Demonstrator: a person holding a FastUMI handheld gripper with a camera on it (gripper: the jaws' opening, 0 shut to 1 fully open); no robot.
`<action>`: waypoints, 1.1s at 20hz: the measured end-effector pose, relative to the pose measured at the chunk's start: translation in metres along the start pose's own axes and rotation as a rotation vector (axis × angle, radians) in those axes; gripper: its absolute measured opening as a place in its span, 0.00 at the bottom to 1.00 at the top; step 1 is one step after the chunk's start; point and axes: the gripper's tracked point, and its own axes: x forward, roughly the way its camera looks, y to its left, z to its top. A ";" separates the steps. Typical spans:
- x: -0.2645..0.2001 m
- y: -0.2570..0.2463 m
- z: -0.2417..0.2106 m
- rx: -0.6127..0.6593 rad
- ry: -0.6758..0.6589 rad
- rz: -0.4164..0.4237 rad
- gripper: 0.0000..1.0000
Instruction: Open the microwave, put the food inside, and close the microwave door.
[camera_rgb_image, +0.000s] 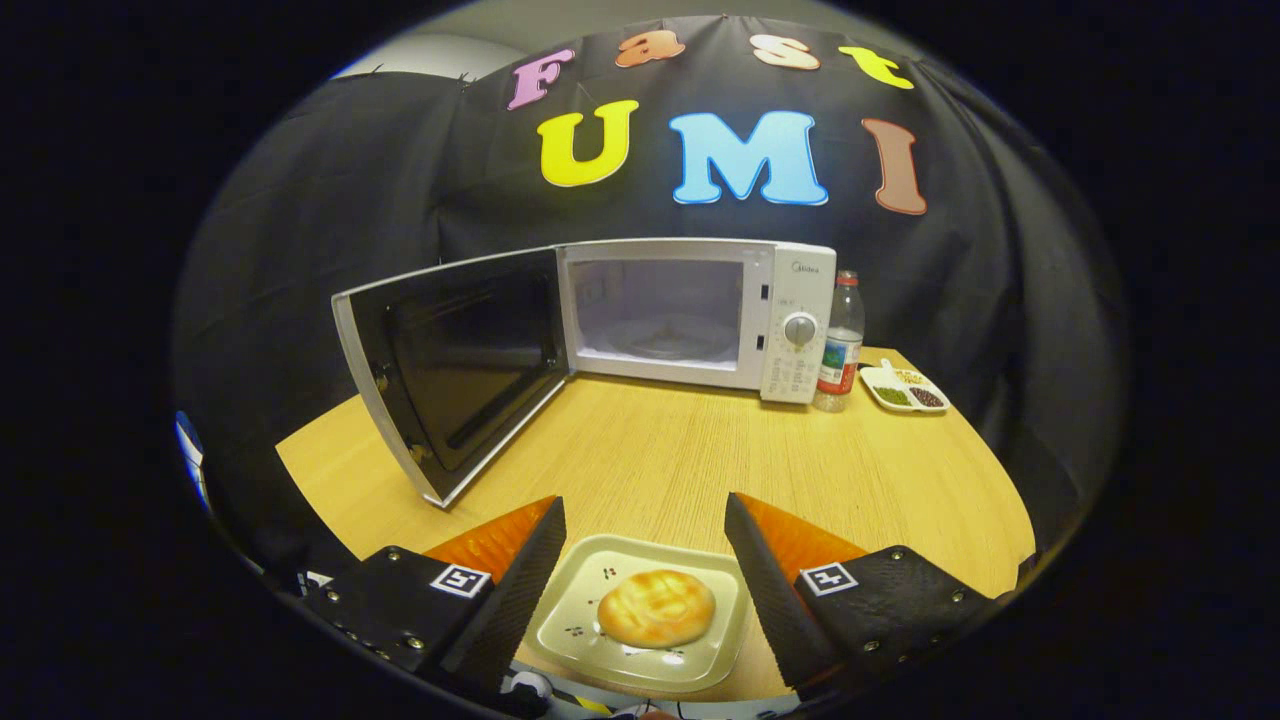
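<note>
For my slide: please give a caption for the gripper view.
Open gripper flanks plate with bun; microwave door already open.

The light is warm and even, strongest on the pale wooden table (650, 450). The open white microwave (700, 315) glows inside. Fisheye distortion bends the edges; the black-and-orange gripper (645, 520), fingers apart, looks slightly soft.
</note>
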 end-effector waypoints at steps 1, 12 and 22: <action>0.003 0.000 -0.011 -0.001 0.026 0.003 0.97; 0.016 -0.006 -0.082 0.051 0.213 0.005 0.98; 0.021 0.000 -0.086 0.055 0.266 0.007 0.65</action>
